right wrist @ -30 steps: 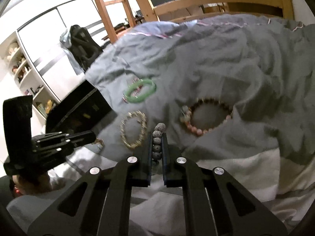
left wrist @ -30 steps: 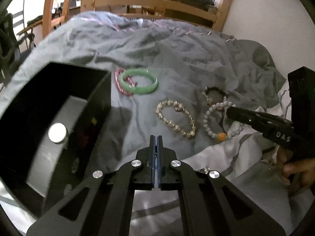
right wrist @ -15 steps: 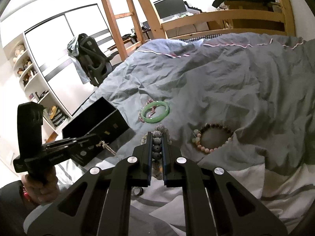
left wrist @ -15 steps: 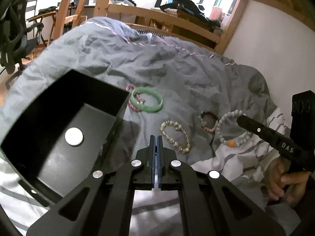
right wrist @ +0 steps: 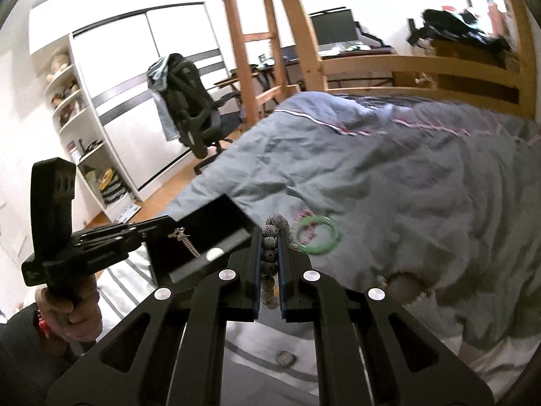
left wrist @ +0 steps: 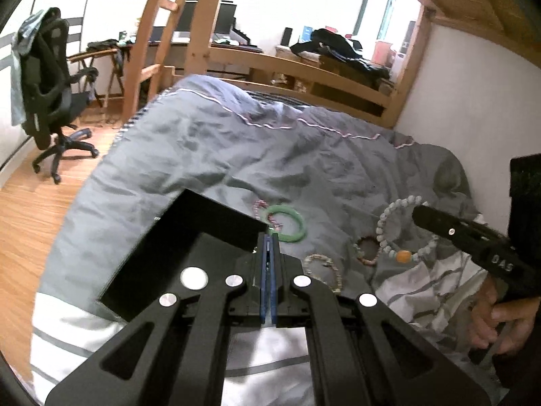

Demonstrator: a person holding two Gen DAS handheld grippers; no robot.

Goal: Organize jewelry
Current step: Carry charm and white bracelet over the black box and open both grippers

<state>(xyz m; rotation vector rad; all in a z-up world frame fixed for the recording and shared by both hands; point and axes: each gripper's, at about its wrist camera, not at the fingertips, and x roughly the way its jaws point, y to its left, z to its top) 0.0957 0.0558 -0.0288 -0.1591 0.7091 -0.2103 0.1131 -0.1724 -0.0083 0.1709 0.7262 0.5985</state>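
Beside bed wall, right gripper (left wrist: 419,211) reads "DAS".

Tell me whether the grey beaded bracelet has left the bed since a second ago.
Yes. The grey beaded bracelet, clamped in the right tool, now hangs above the duvet; before it lay there.

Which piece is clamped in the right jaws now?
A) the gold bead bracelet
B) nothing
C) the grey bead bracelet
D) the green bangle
C: the right gripper is shut on the grey bead bracelet, its beads lined up between the jaws, while the green bangle lies on the bedcover.
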